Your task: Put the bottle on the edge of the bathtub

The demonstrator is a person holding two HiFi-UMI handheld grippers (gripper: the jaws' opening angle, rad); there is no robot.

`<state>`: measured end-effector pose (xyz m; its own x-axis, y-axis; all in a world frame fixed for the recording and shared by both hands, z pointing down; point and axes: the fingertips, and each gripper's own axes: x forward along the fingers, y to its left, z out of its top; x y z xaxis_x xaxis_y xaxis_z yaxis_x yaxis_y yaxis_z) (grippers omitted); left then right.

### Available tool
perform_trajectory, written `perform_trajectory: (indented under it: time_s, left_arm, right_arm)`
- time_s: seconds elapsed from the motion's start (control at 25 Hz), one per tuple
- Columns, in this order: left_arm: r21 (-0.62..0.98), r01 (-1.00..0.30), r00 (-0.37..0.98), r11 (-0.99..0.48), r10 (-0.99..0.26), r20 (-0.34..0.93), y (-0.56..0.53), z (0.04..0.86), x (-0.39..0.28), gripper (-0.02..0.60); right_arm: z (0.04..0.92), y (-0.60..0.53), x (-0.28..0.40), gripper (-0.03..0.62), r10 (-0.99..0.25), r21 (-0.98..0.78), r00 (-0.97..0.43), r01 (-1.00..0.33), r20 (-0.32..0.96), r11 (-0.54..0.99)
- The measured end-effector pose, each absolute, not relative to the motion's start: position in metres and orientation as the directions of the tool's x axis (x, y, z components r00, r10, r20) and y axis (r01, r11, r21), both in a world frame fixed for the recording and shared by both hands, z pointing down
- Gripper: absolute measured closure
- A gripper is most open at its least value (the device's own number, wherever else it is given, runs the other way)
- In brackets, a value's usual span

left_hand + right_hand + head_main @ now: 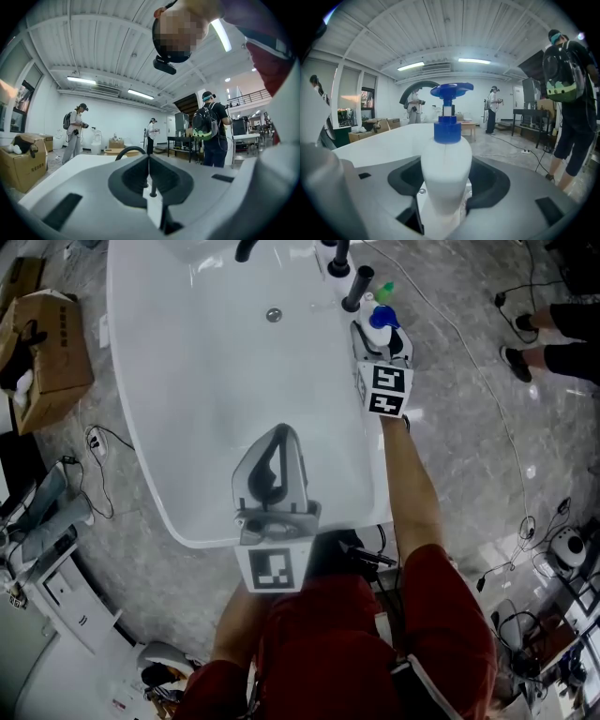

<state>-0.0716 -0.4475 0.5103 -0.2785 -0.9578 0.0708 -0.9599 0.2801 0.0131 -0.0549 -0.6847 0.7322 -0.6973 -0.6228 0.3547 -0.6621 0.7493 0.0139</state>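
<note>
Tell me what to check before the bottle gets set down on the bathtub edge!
1. Grip on bottle: ok, the right gripper clamps its white body.
2. Standing upright: ok, blue pump on top.
3. Over the bathtub rim: ok, beside the black tap handles.
4. Bottom touching the rim: cannot tell, the gripper hides it.
5. Spare left gripper out of the way: ok, shut, empty, over the basin.

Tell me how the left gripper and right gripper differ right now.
The left gripper is shut and empty; the right gripper grips a white pump bottle. The left gripper hangs over the bathtub near end; the right gripper is at its far right rim. Both are grey.
</note>
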Motion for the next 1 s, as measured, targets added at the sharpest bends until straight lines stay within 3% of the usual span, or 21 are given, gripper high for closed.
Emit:
perform_trajectory:
  time_s: [0.2, 0.48, 1.0]
  left_arm:
    - [0.027, -0.962, -0.269, 0.272, -0.960, 0.077, -0.447, 0.512, -0.068, 0.566]
    - [0.032, -0.965, -0.259, 0.262, -0.963, 0.076, -0.449, 0.513, -0.062, 0.566]
    - [0.027, -0.963, -0.267, 0.268, -0.963, 0.044, -0.446, 0.496, -0.061, 0.566]
  right_arm:
    - [0.737, -0.680, -0.056, 0.316, -0.605, 0.011, -0.701, -0.650, 0.378, 0.760]
    - [0.756, -0.671, -0.049, 0.243, -0.589, 0.011, -0.681, -0.650, 0.434, 0.760]
    - [0.735, -0.659, -0.032, 0.220, -0.620, -0.003, -0.678, -0.676, 0.395, 0.737]
